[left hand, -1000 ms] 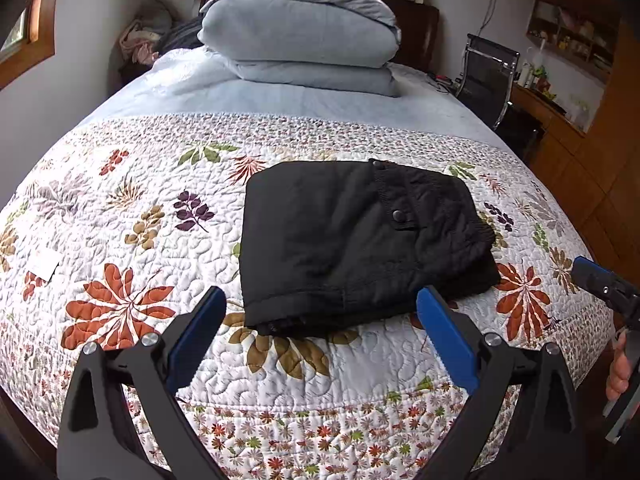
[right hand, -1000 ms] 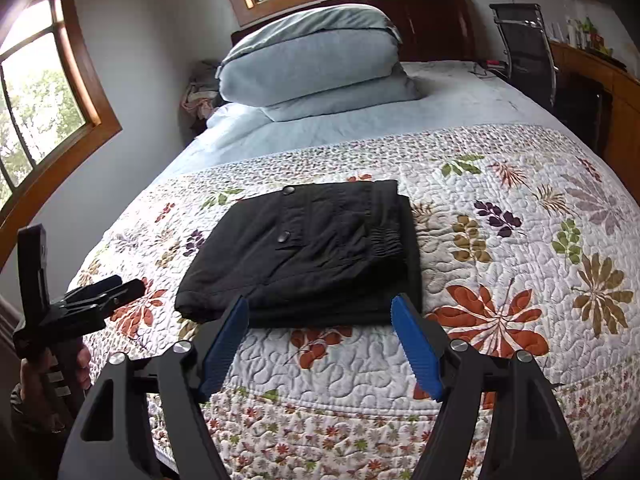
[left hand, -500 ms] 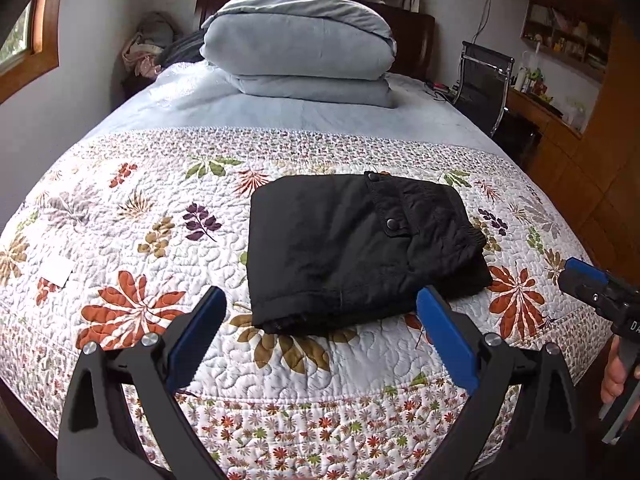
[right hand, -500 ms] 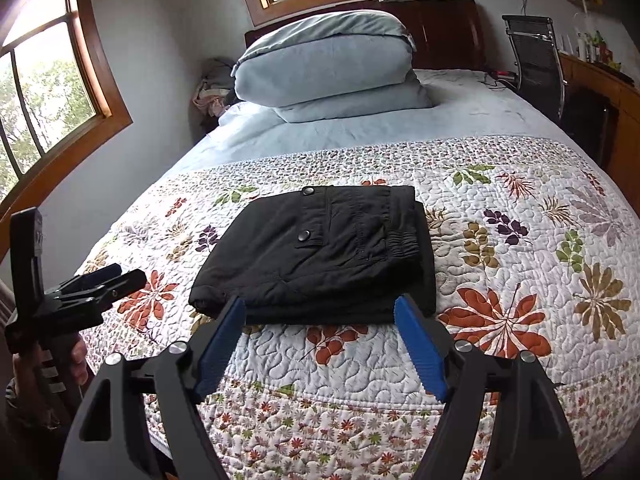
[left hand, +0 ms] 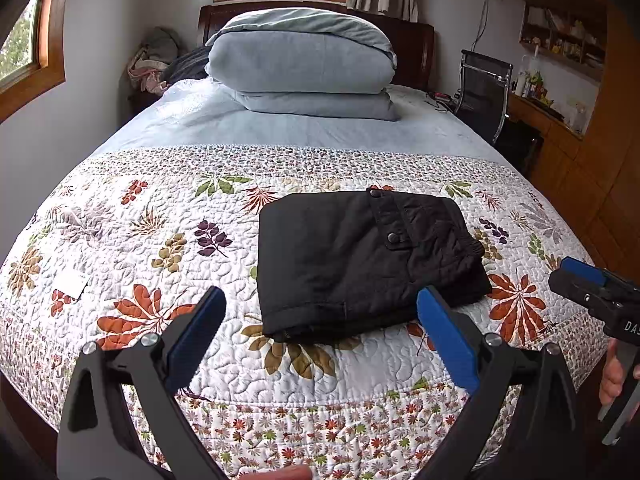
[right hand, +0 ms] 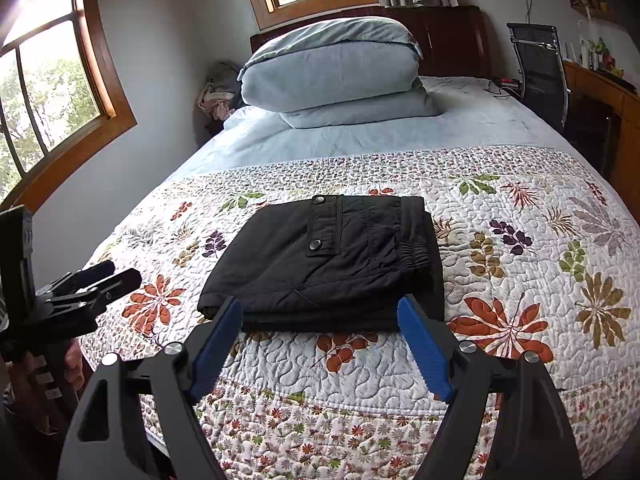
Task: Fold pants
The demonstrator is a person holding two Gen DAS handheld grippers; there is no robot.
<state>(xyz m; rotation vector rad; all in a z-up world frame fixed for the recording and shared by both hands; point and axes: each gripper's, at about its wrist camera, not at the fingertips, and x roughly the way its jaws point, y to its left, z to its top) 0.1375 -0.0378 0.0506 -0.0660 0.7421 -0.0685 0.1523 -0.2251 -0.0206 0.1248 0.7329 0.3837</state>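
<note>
Pants (left hand: 360, 264) folded into a black slab mid-quilt (left hand: 132, 216), bare quilt all round, near foot edge. Long axis runs across bed, waistband end to the right. Left gripper (left hand: 320, 312) & right gripper (right hand: 320, 316) both wide open, holding nothing, short of pants. Vs 1 s ago: both backed off a bit, pants unmoved
</note>
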